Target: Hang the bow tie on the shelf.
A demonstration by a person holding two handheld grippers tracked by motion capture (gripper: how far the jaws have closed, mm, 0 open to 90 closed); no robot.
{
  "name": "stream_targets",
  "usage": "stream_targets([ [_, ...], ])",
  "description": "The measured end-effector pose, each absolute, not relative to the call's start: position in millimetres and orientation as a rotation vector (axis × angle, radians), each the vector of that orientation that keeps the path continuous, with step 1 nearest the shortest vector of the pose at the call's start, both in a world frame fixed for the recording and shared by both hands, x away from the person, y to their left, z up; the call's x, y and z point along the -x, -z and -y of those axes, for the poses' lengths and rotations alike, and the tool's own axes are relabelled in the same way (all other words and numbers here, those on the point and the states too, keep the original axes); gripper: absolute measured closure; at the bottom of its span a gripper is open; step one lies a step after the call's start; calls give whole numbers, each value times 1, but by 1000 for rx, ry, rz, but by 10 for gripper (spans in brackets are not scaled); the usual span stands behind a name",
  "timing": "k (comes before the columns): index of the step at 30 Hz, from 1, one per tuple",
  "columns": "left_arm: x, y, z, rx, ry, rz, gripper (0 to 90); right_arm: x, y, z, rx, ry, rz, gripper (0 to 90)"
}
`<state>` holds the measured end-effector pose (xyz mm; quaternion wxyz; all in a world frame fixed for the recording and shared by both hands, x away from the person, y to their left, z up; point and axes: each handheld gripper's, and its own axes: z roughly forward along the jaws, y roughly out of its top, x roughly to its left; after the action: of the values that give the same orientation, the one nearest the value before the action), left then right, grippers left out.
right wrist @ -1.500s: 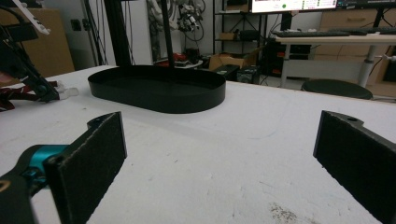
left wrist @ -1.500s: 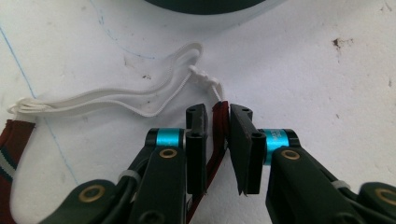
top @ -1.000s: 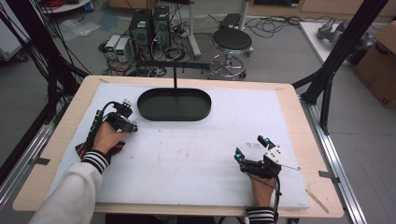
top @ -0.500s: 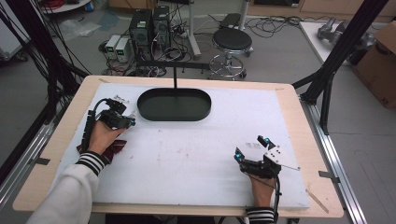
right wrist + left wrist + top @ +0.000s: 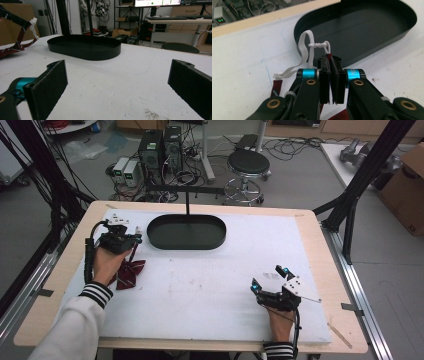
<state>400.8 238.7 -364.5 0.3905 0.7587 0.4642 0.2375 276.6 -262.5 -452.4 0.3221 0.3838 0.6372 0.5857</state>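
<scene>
Left gripper (image 5: 331, 82) is clamped on the bow tie's strap (image 5: 329, 53), bow tie (image 5: 131, 272) dangling below it, black tray (image 5: 362, 30) just ahead; drop-off remains. Right gripper (image 5: 120, 82) rests wide open, empty.

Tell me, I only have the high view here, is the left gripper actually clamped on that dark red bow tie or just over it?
Observer: The left gripper is shut on the bow tie's dark red strap.
Operator: Anything else near the jaws?
Observer: A white elastic loop arches up just past them.
Operator: And the right gripper?
Observer: The right gripper is open, nothing between its pads, facing the black tray.
</scene>
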Motion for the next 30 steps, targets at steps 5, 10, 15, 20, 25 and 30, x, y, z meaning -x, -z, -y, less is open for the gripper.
stream_targets([
  [5, -401, 357, -240, -1848, -618, -1146, 862, -277, 452, 263, -1007, -1538, -1671, 15],
  [10, -399, 350, -239, -1793, -630, -1077, 862, -277, 452, 263, -1010, -1539, -1672, 15],
  [15, -398, 341, -237, -1750, -669, -1045, 862, -277, 452, 263, -1009, -1539, -1672, 15],
  [20, -399, 331, -233, -1713, -692, -1023, 862, -277, 452, 263, -1009, -1538, -1673, 15],
  [25, -404, 322, -229, -1675, -715, -1006, 862, -277, 452, 262, -1010, -1538, -1673, 15],
  [30, -412, 314, -228, -1657, -713, -1006, 862, -277, 452, 262, -1010, -1537, -1672, 15],
])
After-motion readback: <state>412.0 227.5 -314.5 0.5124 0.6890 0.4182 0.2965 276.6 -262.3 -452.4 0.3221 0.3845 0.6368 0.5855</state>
